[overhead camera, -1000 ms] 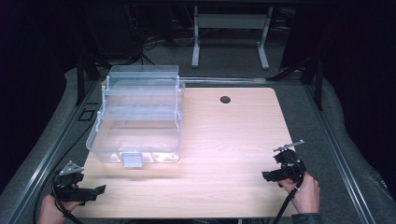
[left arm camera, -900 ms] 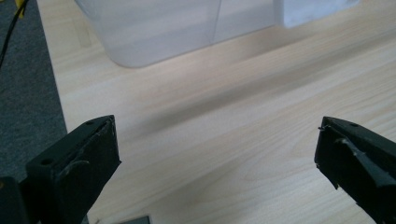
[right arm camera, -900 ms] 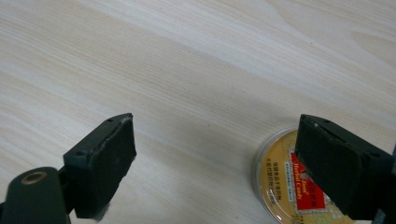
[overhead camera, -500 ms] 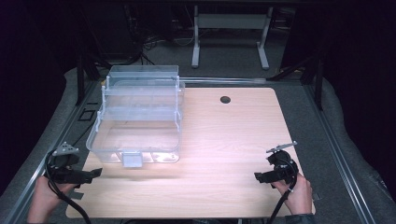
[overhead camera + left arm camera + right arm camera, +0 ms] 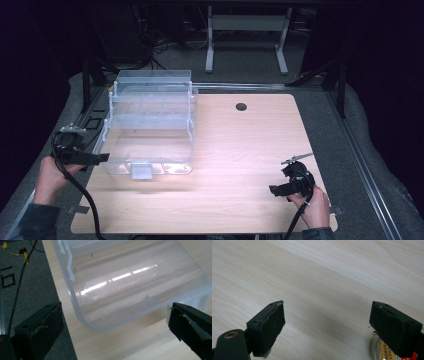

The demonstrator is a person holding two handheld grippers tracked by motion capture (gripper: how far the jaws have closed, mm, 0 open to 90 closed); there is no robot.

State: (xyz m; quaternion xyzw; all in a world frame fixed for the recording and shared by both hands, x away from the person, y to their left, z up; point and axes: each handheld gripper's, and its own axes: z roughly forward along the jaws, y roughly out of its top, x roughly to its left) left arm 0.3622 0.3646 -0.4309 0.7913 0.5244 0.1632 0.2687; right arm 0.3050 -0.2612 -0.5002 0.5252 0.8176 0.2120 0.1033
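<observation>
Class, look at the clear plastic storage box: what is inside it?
The clear plastic storage box looks empty; the wooden table shows through its floor. Glare hides some of the interior.

A light wooden table (image 5: 235, 150) filled the middle of the high view, a dark round hole (image 5: 241, 106) near its upper edge. A grey metal stand (image 5: 246, 30) stood on the floor at upper centre, cables (image 5: 165, 47) trailing at its left.

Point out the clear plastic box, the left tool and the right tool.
clear plastic box (image 5: 150, 125), high view, on its lid.
left tool (image 5: 92, 159), high view, between its fingertips.
right tool (image 5: 278, 190), high view, between its fingertips.
</observation>
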